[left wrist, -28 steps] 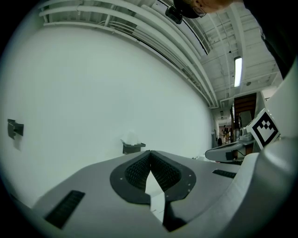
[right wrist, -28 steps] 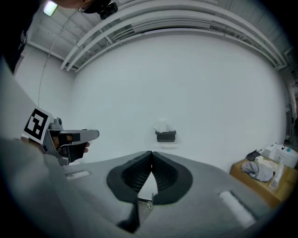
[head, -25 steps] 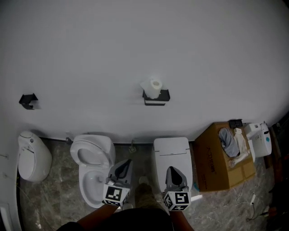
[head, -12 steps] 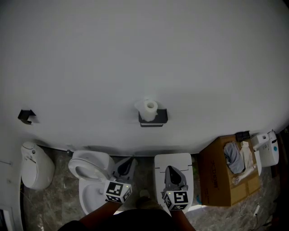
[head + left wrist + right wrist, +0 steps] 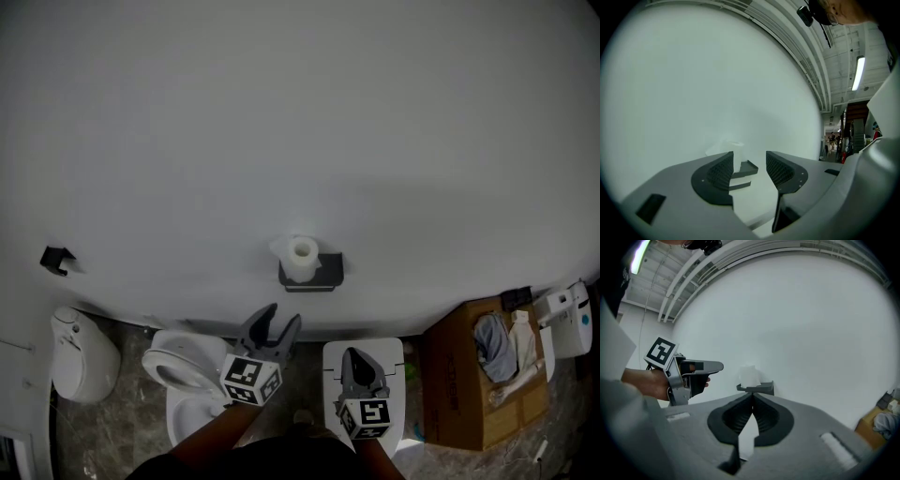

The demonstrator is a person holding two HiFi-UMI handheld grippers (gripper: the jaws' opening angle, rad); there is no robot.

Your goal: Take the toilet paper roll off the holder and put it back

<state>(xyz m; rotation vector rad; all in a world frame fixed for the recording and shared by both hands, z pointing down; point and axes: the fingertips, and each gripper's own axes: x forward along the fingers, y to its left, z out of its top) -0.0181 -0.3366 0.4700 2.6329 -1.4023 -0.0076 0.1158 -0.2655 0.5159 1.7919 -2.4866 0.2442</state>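
Note:
A white toilet paper roll (image 5: 301, 255) stands upright on a black wall holder (image 5: 315, 273). My left gripper (image 5: 283, 321) points at the wall just below and left of the holder. Its jaws have just been opening and nothing is between them. The left gripper view shows the roll (image 5: 729, 146) and holder (image 5: 746, 168) beyond the gap of the left gripper (image 5: 749, 160), still apart from it. My right gripper (image 5: 354, 355) is shut and empty, lower and to the right. From the right gripper (image 5: 752, 397) the roll (image 5: 750, 375), holder (image 5: 758, 388) and left gripper (image 5: 716, 366) all show ahead.
Below the wall stand a white toilet with its lid up (image 5: 180, 367), a second closed white unit (image 5: 375, 352), and a white bin (image 5: 84, 354) at far left. A cardboard box (image 5: 467, 398) with cloths sits right. A small black bracket (image 5: 56, 260) is on the wall.
Both grippers have moved forward toward the wall and holder, which now looks closer. The left gripper rose and its jaws went from shut to open. The right gripper stayed shut.

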